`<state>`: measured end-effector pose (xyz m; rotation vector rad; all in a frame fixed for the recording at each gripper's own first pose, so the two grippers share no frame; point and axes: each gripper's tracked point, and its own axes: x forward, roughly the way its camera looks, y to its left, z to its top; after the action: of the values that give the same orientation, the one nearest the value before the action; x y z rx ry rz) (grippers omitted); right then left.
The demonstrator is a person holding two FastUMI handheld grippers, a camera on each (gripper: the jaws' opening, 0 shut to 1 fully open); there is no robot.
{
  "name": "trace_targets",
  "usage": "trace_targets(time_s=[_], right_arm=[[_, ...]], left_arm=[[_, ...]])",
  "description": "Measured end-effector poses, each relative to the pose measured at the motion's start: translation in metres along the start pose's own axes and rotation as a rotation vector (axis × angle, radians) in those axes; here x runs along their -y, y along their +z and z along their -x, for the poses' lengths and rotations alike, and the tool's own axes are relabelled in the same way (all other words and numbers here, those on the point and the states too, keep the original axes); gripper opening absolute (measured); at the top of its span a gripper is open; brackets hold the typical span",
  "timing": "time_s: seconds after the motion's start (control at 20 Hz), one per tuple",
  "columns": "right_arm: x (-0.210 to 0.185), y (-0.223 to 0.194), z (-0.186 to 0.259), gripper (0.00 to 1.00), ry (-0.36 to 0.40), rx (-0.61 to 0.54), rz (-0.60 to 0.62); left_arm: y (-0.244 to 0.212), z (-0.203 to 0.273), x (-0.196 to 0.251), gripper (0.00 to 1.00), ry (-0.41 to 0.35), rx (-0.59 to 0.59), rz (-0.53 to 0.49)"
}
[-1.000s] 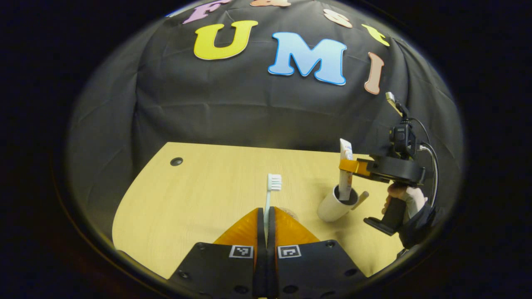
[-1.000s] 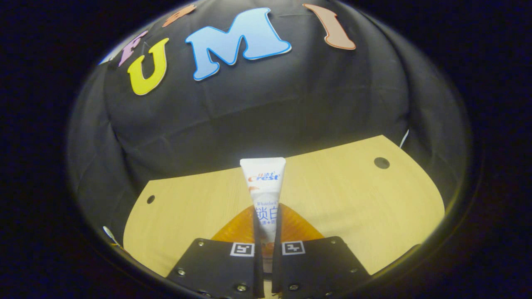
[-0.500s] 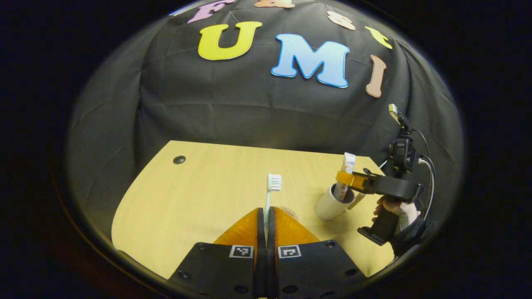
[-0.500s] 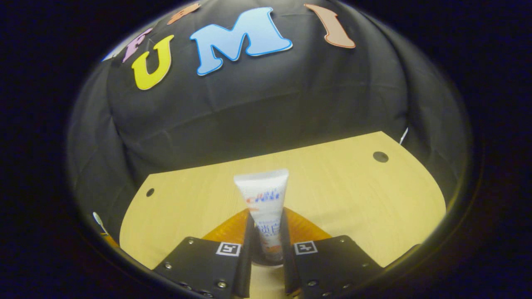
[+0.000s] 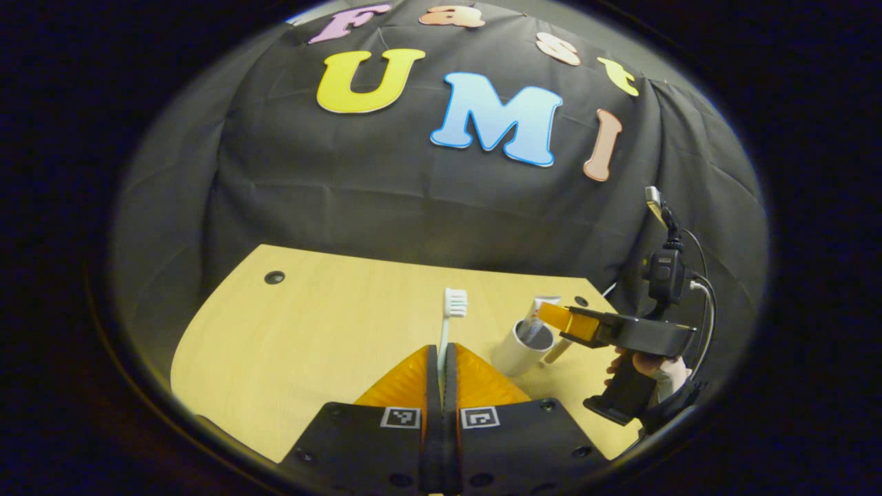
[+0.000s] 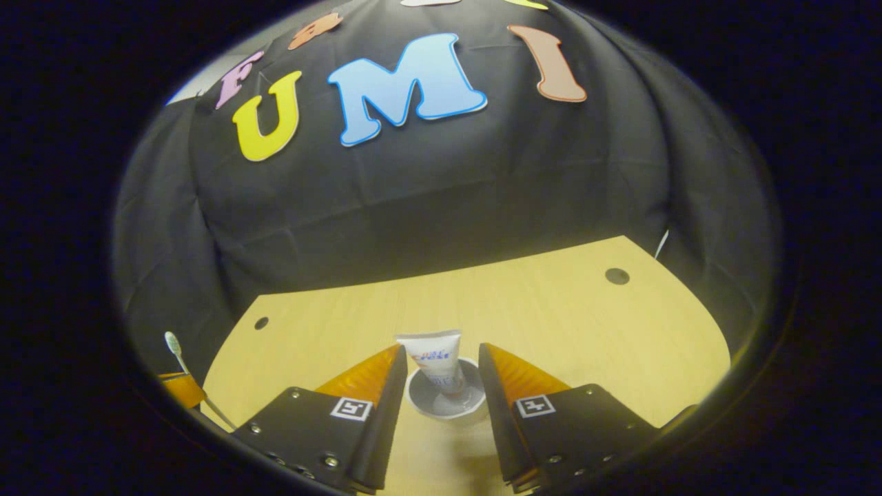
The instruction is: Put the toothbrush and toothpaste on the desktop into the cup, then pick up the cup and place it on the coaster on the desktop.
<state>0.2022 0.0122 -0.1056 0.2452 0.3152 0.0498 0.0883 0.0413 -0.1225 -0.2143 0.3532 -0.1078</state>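
1. Since a second ago the right tool [image 6: 437,365] has let go and spread wide; the toothpaste [image 6: 434,358] now stands in the cup [image 6: 444,403], crimped end up.
2. Left tool [image 5: 441,372] is clamped on the toothbrush [image 5: 451,313], long axis along the fingers, bristles pointing away.
3. Cup sits forward and right of the left tool on the tabletop [image 5: 324,324], so I'd say it goes next.
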Motion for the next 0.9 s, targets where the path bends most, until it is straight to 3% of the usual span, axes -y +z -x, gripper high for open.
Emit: trace_targets(time_s=[0.25, 0.5, 0.9], right_arm=[[0.027, 0.020, 0.037, 0.60, -0.024, 0.040, -0.026], [0.063, 0.006, 0.075, 0.61, -0.062, 0.010, -0.041], [0.113, -0.001, 0.110, 0.60, -0.084, -0.023, -0.047]], left_arm=[[0.021, -0.037, 0.030, 0.07, -0.139, 0.041, 0.034], [0.025, -0.080, 0.065, 0.07, -0.227, 0.038, 0.013], [0.056, -0.144, 0.116, 0.07, -0.311, 0.105, 0.066]])
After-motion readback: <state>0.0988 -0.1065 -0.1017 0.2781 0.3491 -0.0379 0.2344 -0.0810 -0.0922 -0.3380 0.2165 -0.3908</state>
